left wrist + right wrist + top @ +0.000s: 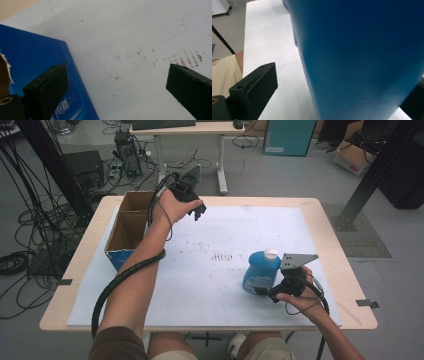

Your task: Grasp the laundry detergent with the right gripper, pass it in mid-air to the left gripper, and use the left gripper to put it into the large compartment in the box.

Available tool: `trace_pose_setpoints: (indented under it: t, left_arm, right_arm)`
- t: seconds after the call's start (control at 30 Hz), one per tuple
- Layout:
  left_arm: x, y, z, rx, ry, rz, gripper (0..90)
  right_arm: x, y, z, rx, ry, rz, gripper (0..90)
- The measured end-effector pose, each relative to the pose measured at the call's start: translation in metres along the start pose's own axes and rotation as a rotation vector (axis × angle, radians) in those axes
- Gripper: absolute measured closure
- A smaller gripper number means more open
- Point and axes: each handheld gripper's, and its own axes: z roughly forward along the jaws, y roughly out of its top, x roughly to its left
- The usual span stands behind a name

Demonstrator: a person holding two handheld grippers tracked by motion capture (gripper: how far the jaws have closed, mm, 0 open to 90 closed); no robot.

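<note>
right tool [270, 292] at blue bottle [260, 272]; box [127, 227] far left.

Place: you're in a lab or workshop — bare concrete floor.
Evidence: loose cables [20, 235], black frame struts [380, 167], keyboard desk [187, 129] — equipment boxes.

Even, soft indoor light, fairly bright, no hard glare. High view is sharp at centre w/ mild wide-angle bend at edges; the white tabletop [210, 290] looks slightly washed out, shadows under arms faint. Left gripper view: fingers [47, 87] dark and a bit soft, paper btwn them crisp enough to show brown specks. Right gripper view: blue bottle [362, 55] right at the fingers is out of focus, smooth gradient, darker toward lower right.
</note>
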Motion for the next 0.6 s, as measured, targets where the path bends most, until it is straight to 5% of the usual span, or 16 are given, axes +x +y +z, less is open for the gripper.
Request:
trace_pose_setpoints:
  t: [0.6]
  left_arm:
    - [0.001, -0.0001, 0.0001, -0.002, 0.002, -0.001, 4.8]
  right_arm:
    - [0.0004, -0.0024, 0.0006, -0.011, -0.001, 0.008, 1.2]
